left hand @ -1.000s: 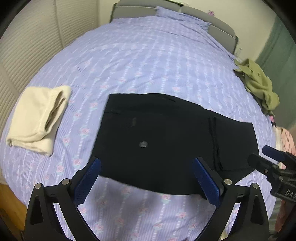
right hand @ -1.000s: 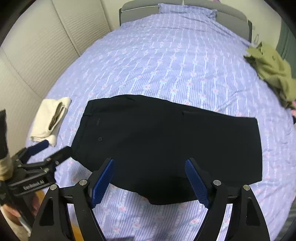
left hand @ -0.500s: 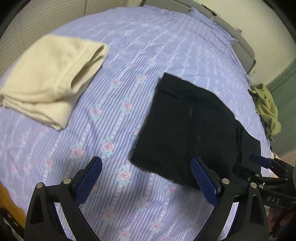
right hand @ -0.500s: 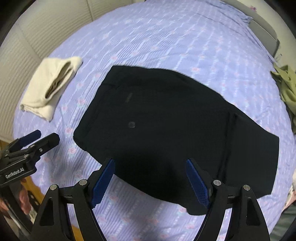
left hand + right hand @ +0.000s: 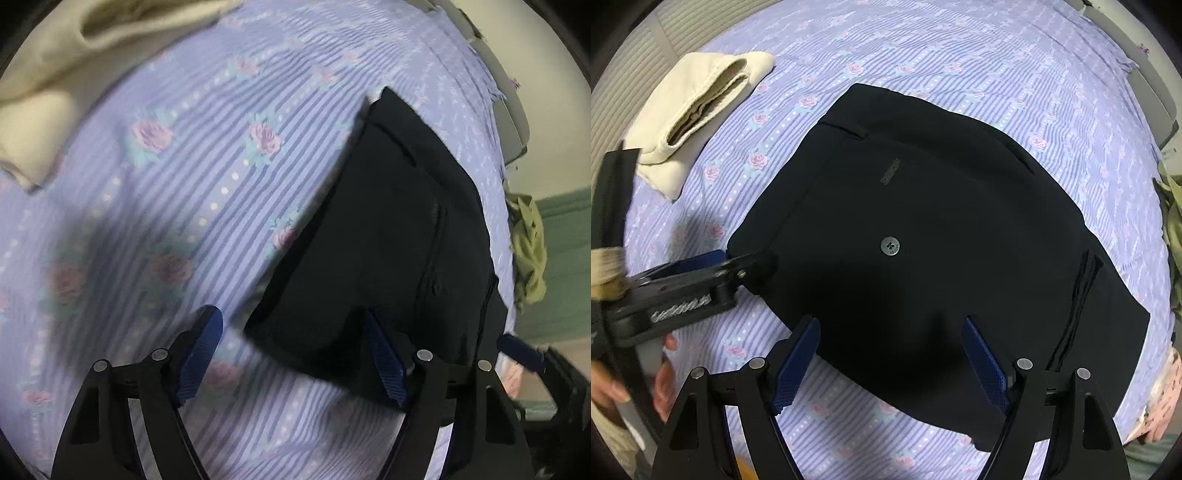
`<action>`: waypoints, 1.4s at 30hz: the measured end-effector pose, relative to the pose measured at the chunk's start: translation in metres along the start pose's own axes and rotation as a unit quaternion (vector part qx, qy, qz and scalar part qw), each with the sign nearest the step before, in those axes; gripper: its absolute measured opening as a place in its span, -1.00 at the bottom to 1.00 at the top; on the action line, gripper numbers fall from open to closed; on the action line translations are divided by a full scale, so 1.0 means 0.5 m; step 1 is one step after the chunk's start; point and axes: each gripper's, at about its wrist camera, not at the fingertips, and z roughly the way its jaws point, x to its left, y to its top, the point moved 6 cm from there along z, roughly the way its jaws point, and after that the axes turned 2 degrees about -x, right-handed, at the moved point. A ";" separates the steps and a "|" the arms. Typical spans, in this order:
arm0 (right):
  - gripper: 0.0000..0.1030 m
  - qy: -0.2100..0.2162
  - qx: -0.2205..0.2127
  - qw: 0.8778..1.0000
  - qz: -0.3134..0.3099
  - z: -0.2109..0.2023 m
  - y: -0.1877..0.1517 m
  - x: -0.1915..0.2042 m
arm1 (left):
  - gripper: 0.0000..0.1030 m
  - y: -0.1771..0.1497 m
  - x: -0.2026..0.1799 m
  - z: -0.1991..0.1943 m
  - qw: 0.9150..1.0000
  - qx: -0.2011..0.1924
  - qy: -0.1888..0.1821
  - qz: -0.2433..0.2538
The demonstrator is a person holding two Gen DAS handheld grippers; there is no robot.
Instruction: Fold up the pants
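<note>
Black pants (image 5: 923,236), folded into a flat rectangle, lie on the lilac bedspread (image 5: 997,74). They also show in the left wrist view (image 5: 388,240). My left gripper (image 5: 291,354) is open, low at the pants' near left corner, which lies between its fingers. In the right wrist view the left gripper (image 5: 750,266) touches that corner. My right gripper (image 5: 890,362) is open and empty above the pants' near edge. A button (image 5: 890,245) sits mid-pants.
A folded cream garment (image 5: 698,110) lies to the left of the pants, also in the left wrist view (image 5: 55,74). An olive garment (image 5: 528,251) is bunched at the bed's right edge. The headboard (image 5: 513,110) is at the far end.
My left gripper has dropped low and moved in to the pants' near left corner. My right gripper has come down closer over the pants. The pants lie as before.
</note>
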 end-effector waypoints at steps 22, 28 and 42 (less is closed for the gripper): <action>0.55 0.024 -0.018 0.999 0.034 -0.027 0.014 -0.028 | -0.30 0.046 0.012 -0.001 0.995 0.047 -0.076 -0.040; 0.55 0.023 -0.025 0.999 0.019 -0.036 0.008 -0.024 | 0.17 0.086 -0.011 0.013 0.998 0.036 -0.030 0.036; 0.55 0.024 -0.027 0.998 0.057 -0.034 -0.003 -0.060 | -0.18 0.130 -0.051 0.082 0.987 0.100 -0.117 0.044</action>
